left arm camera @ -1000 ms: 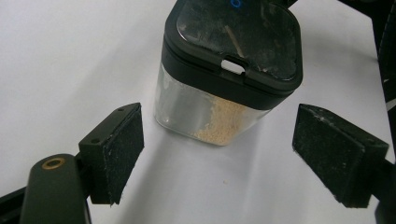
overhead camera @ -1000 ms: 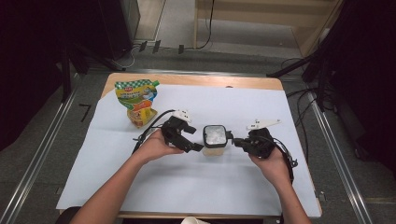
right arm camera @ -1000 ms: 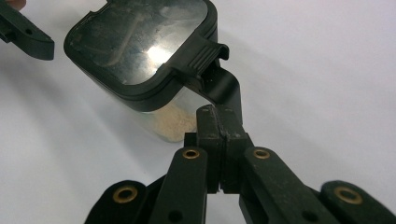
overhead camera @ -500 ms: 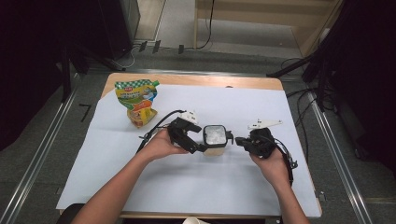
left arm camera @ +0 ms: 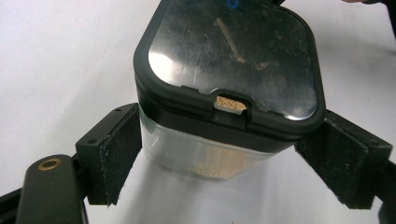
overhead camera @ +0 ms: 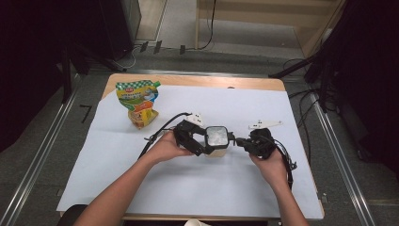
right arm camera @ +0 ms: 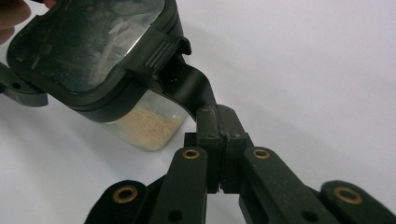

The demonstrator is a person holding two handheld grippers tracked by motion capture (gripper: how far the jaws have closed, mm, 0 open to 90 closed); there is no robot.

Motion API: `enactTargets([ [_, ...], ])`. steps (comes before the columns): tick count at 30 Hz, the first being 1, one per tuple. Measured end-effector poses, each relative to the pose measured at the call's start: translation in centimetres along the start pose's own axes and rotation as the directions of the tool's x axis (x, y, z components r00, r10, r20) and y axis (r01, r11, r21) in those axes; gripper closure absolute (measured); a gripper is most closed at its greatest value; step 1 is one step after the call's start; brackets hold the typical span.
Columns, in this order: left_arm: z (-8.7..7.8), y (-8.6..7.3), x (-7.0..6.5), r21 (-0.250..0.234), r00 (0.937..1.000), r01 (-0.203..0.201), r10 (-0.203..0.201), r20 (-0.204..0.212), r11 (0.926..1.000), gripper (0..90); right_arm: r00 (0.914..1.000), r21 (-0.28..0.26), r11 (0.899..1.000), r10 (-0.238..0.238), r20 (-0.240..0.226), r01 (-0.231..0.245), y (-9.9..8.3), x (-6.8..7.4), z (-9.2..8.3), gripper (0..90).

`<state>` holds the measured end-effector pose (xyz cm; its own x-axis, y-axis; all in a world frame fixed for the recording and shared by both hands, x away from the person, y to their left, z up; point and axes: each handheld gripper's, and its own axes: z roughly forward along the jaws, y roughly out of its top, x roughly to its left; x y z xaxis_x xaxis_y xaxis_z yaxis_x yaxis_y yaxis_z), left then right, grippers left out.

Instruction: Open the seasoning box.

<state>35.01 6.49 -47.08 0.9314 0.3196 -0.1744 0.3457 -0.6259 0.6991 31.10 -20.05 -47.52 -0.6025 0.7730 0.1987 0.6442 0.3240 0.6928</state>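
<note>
High view: clear square plastic container with black lid (overhead camera: 217, 140), mid-tabletop (overhead camera: 188, 188). Left hand-held gripper (overhead camera: 207, 149) clamps container's sides; right hand-held gripper (overhead camera: 237, 141) pinches lid's black strap tab (right arm camera: 194, 91).

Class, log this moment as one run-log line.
left gripper: holds clear container body | right gripper: shut on lid tab | lid: on | pouch: far left, untouched
</note>
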Motion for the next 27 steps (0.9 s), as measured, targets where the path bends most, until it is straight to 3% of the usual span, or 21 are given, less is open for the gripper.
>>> enactTargets([
  [5,-0.24,0.43,-0.40,-0.003,0.9998,0.001,-0.002,-0.021,1.0000,15.9,1.0000,0.003,1.000,0.002,0.005,-0.002,0.01,0.10,-0.02,90.0],
  [27,-0.71,1.11,-0.51,-0.017,0.9998,0.009,-0.010,-0.015,0.9998,15.7,0.9999,0.008,1.000,0.007,0.011,-0.007,-0.05,0.27,-0.04,90.0],
])
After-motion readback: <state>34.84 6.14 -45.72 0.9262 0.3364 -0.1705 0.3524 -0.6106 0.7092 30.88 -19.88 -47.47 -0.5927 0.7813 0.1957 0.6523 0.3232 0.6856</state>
